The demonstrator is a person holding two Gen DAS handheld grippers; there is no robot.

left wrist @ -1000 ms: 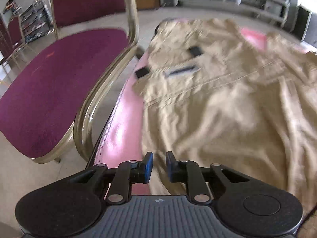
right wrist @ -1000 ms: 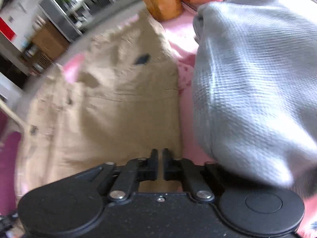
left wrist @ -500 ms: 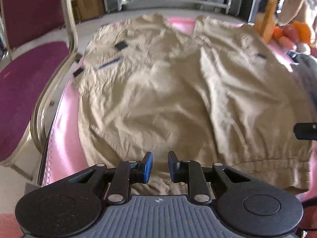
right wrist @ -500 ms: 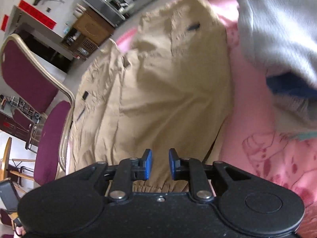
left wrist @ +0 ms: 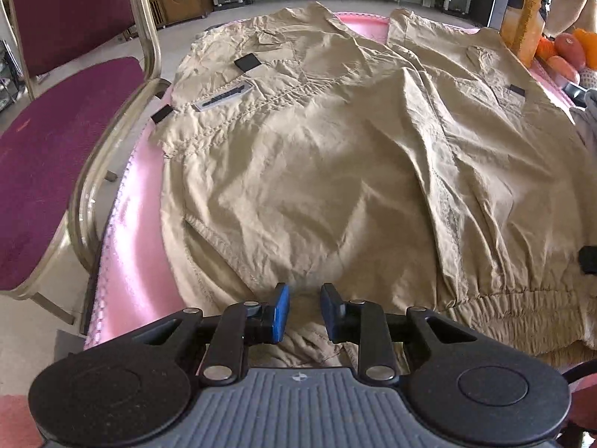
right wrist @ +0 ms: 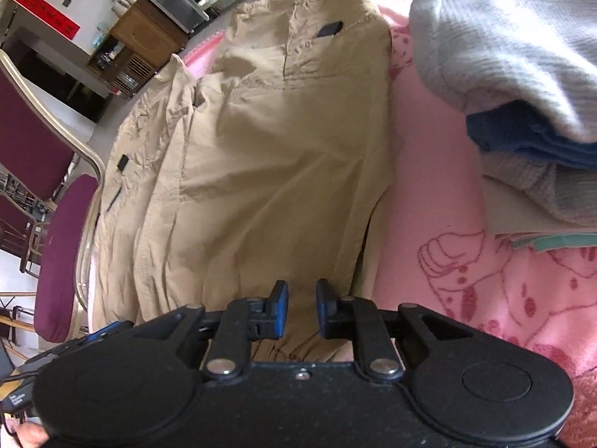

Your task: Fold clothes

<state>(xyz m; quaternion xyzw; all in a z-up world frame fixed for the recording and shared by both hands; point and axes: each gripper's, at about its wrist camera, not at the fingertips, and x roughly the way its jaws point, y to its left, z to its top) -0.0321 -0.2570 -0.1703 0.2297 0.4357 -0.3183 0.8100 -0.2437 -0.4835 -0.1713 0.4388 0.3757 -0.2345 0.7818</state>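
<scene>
Across the pink-covered table (left wrist: 127, 231) the khaki jacket (left wrist: 335, 142) lies spread flat, both tongs, left (left wrist: 303, 311) and right (right wrist: 301, 308), parted empty over its elastic hem (left wrist: 515, 310), seemingly poised for grasping.

No text can be read for certain. A grey woven label (left wrist: 222, 96) is sewn on the tan jacket (left wrist: 335, 156), but its lettering is blurred. A red banner (right wrist: 45, 9) on the far wall carries marks too small to be made out. White print on a black tag (right wrist: 16, 398) is illegible.
</scene>
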